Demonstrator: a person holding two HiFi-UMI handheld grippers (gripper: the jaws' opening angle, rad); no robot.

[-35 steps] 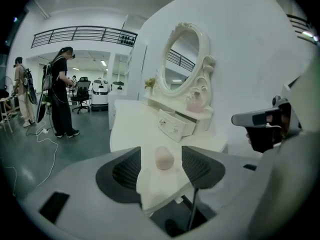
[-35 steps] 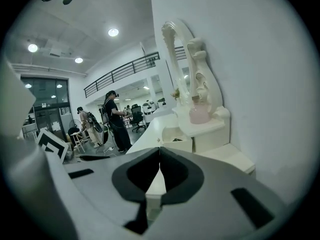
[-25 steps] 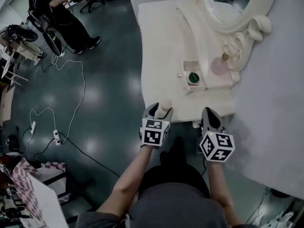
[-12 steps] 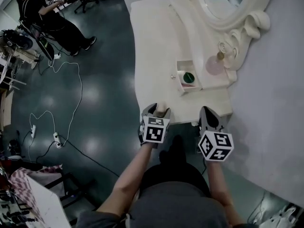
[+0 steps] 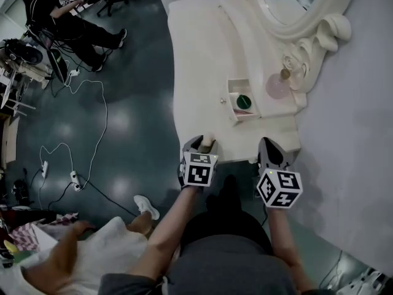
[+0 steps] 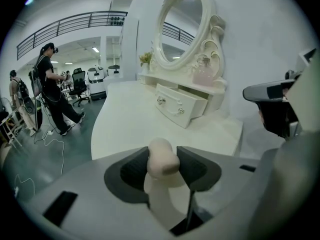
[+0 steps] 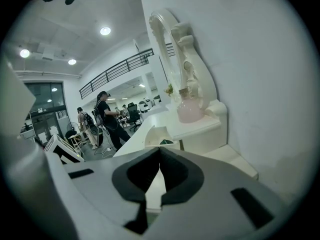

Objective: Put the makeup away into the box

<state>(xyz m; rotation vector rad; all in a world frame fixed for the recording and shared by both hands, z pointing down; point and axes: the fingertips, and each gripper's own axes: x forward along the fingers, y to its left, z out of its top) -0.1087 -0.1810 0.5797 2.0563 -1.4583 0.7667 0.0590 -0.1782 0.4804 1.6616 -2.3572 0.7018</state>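
Note:
A beige makeup sponge [image 6: 161,165] stands at the front edge of the cream dressing table [image 5: 196,60]. My left gripper [image 6: 162,156] has it between its jaws, which are closing, with both pads against its sides. In the head view the sponge [image 5: 208,142] shows just above the left gripper [image 5: 206,146]. The small open box drawer [image 5: 238,101] sits further back with a green item [image 5: 245,101] inside. My right gripper [image 5: 271,149] hovers at the table's front right corner, jaws shut and empty [image 7: 159,151], pointing toward the drawer [image 7: 156,134].
A pink round bottle [image 5: 277,85] stands on the shelf under the oval mirror [image 5: 301,5]. The white wall [image 5: 356,121] runs along the right. A person in white [image 5: 92,257] is at the lower left, other people [image 5: 67,23] and floor cables [image 5: 92,134] to the left.
The left gripper has sunk round the sponge and its jaws have narrowed onto it. A person in white has come into view at the lower left. The right gripper has barely moved.

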